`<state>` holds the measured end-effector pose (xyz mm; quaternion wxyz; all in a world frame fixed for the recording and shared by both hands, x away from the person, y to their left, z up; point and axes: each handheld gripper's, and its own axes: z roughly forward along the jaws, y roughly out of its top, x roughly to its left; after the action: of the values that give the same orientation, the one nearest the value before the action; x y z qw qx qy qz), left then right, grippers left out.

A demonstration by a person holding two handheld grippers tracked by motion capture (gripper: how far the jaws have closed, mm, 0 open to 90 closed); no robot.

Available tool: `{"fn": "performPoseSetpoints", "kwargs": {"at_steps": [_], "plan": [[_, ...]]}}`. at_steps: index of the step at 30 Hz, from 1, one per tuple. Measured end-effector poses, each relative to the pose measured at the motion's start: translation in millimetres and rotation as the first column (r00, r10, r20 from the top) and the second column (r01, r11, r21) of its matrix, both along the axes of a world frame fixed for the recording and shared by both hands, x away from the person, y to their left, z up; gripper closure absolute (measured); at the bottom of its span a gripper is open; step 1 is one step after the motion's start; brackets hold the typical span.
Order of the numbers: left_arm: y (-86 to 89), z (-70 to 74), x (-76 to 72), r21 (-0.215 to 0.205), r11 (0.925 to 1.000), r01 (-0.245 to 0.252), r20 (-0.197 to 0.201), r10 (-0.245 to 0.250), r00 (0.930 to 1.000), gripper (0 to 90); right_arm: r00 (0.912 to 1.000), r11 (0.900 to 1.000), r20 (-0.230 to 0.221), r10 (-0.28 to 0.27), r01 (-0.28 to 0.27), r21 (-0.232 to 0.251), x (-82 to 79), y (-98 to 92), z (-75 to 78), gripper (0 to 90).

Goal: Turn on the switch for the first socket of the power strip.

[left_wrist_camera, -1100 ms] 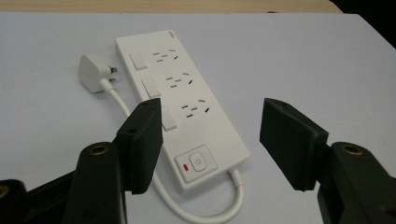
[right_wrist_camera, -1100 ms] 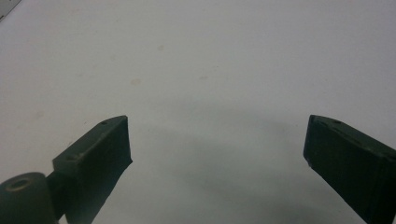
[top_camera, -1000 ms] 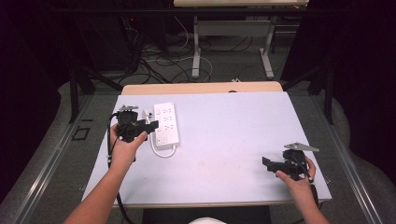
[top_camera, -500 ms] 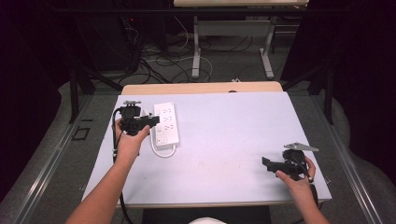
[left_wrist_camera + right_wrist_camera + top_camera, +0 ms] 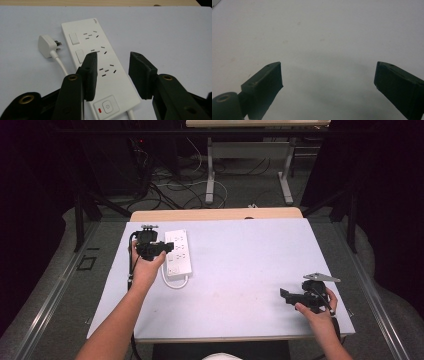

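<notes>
High view shows your left gripper (image 5: 165, 246) at the far left part of the white table (image 5: 250, 270), right at the left edge of the white power strip (image 5: 178, 253). The strip lies flat there, with its long axis running from the far side of the table toward you, and its cable leaves the near end in a small loop.

Left gripper view gives you the relation more exactly. The strip (image 5: 100, 67) passes under and between your two black jaws, its length going away from you and a little to the left, with the power button at the near end. The jaws have just been closing, but they are half open now and the pads do not press on anything; one jaw is over the strip's face, the other seems to be past its right edge. I judge that a grip across the short width is what comes, so you should come lower and keep the jaws square to the long axis. The white plug (image 5: 47, 46) lies beside the strip on its left, apart from it.

Your right gripper (image 5: 292, 297) rests at the near right of the table, well apart from the strip. Its jaws stand wide open over bare table and hold nothing. So the left hand is clearly the nearer one.
</notes>
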<state>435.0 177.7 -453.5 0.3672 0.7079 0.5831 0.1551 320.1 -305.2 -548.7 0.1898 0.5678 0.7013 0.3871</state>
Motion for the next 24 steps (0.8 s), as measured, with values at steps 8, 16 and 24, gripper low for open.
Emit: {"fn": "performPoseSetpoints", "kwargs": {"at_steps": [8,16,24], "plan": [[-4.1,-3.7,9.5,0.019,0.9996,-0.020,-0.017,0.020,0.9996,60.2,1.0000,1.000,-0.005,0.006,-0.006,0.002,0.2,-0.3,-0.4,8.6],[-5.0,-10.3,17.4,0.037,0.9983,-0.045,-0.049,0.047,0.9977,65.3,0.9999,1.000,-0.004,0.012,-0.012,-0.001,0.6,-0.8,-0.7,8.9],[-1.5,-17.2,24.7,0.045,0.9961,-0.077,-0.098,0.081,0.9919,72.9,0.9999,1.000,-0.008,0.011,-0.011,0.003,0.5,-0.6,-1.1,9.3]]}}
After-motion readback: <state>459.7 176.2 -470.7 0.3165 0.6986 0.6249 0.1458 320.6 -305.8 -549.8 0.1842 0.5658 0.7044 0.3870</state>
